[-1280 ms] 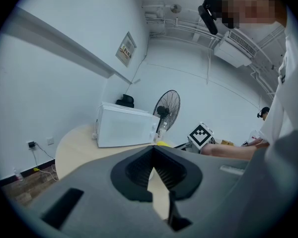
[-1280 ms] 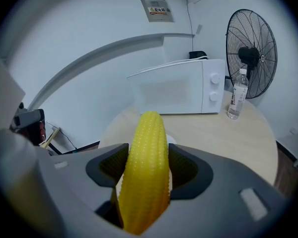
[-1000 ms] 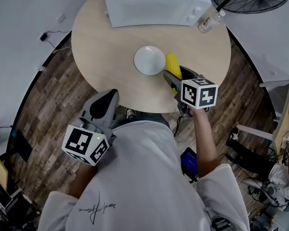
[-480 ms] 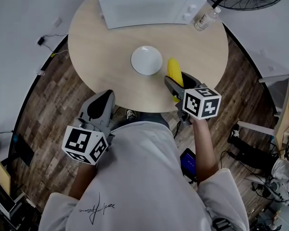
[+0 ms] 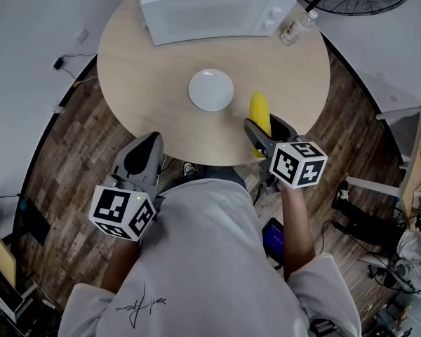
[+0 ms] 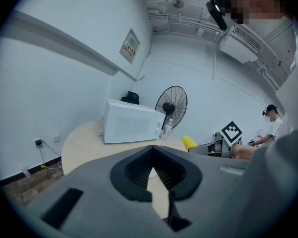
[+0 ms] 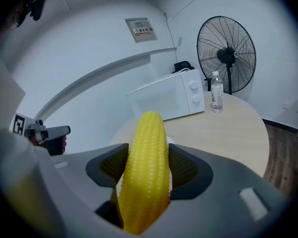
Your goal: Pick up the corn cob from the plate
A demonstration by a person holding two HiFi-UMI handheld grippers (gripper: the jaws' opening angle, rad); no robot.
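The yellow ribbed corn cob (image 7: 148, 167) sits pinched mid-length in the right gripper's (image 5: 266, 133) 2 jaws, off the white round plate (image 5: 210, 90). It looks light, stiff, slightly slick, so mid-length suits. The left gripper (image 6: 151, 158) is pressed together, empty

Right gripper (image 7: 149, 158): jaws were clamped on the corn (image 7: 147, 182), one pad on each side, with the cob's tip pointing toward the microwave (image 7: 165, 101). The microwave sat on a round table (image 7: 233, 133). A bottle (image 7: 217, 99) stood just right of the microwave. A fan (image 7: 226, 55) stood behind and right of it.
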